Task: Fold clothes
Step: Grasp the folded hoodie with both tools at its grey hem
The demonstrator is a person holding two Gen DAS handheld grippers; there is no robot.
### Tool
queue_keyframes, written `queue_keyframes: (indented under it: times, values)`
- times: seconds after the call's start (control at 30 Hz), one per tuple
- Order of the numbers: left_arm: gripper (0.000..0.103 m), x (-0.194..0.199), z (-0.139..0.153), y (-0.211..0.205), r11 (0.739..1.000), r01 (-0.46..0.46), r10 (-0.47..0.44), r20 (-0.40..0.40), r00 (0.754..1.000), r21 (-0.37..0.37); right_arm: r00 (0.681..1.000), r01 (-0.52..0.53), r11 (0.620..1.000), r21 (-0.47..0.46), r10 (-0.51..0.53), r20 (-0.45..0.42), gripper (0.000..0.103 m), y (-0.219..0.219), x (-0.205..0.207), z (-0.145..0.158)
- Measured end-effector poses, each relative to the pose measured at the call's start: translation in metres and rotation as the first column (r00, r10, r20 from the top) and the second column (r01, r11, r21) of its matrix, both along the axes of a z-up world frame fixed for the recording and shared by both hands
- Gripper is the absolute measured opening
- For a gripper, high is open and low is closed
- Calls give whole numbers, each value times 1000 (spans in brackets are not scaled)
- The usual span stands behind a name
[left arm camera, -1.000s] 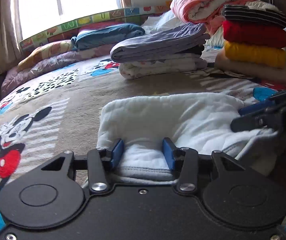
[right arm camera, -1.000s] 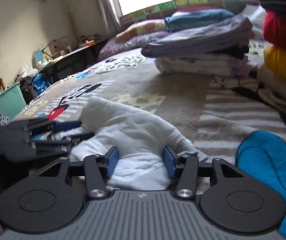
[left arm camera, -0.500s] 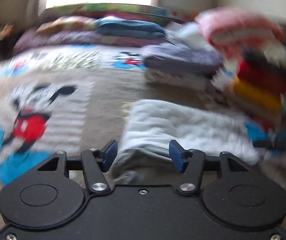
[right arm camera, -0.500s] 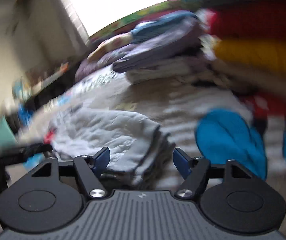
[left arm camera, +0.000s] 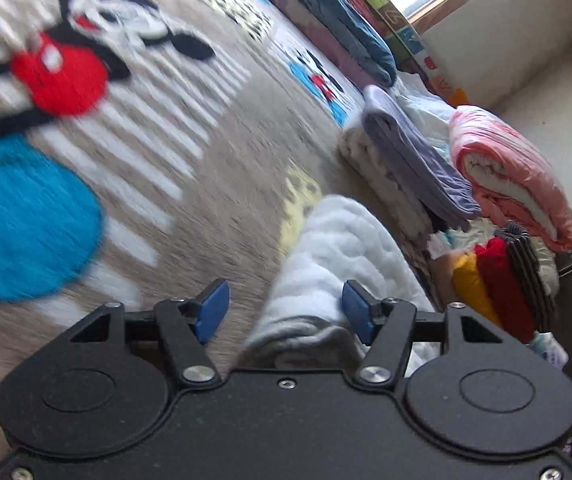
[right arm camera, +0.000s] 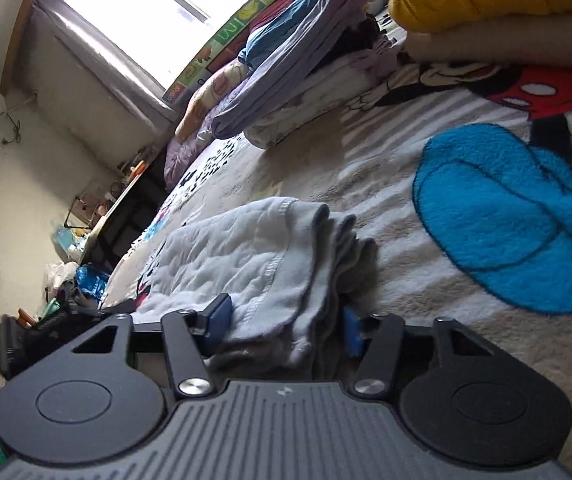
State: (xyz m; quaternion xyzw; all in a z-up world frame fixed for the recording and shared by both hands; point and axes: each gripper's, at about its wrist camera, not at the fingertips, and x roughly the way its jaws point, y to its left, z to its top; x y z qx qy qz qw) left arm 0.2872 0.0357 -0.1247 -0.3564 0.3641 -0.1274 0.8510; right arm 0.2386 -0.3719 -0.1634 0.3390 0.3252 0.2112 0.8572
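A white quilted garment (left arm camera: 346,248) lies folded in a thick stack on the bed. In the left wrist view its near end sits between the fingers of my left gripper (left arm camera: 286,310), closer to the right pad, and the jaws stand wide open. In the right wrist view the same garment (right arm camera: 246,252) shows several stacked layers at its folded edge. My right gripper (right arm camera: 286,322) is rolled sideways with its fingers wide apart, one on each side of the stack. The right blue pad is partly hidden behind the layers.
The bed carries a cartoon-mouse blanket (left arm camera: 206,160). Folded piles stand beyond the garment: a grey-purple stack (left arm camera: 418,160), a pink quilt (left arm camera: 514,172), and yellow, red and striped items (left arm camera: 498,280). A cluttered desk (right arm camera: 126,208) stands by the wall under the window.
Both grippers let go of the cloth edge and opened wider. Both then rolled sideways and came in around the ends of the garment, which now lies as a thicker stack.
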Motion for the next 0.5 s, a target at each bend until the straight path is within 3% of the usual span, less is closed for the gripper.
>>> queue_keyframes:
  times: [0.1, 0.2, 0.3, 0.5]
  values:
    - [46, -3, -1, -14, 999, 14, -14, 13, 1000, 36, 1000, -12, 1000, 19, 12, 4, 46, -1, 3, -3]
    - [34, -22, 8, -13, 999, -27, 26, 29, 999, 22, 1000, -27, 998, 56, 26, 6, 39, -3, 5, -6]
    - [32, -59, 36, -13, 997, -66, 62, 83, 995, 42, 996, -86, 988, 129, 82, 35, 34, 4, -4, 3]
    - [32, -161, 80, 27, 983, -185, 183, 126, 975, 10, 973, -222, 937, 269, 198, 116, 33, 23, -25, 25]
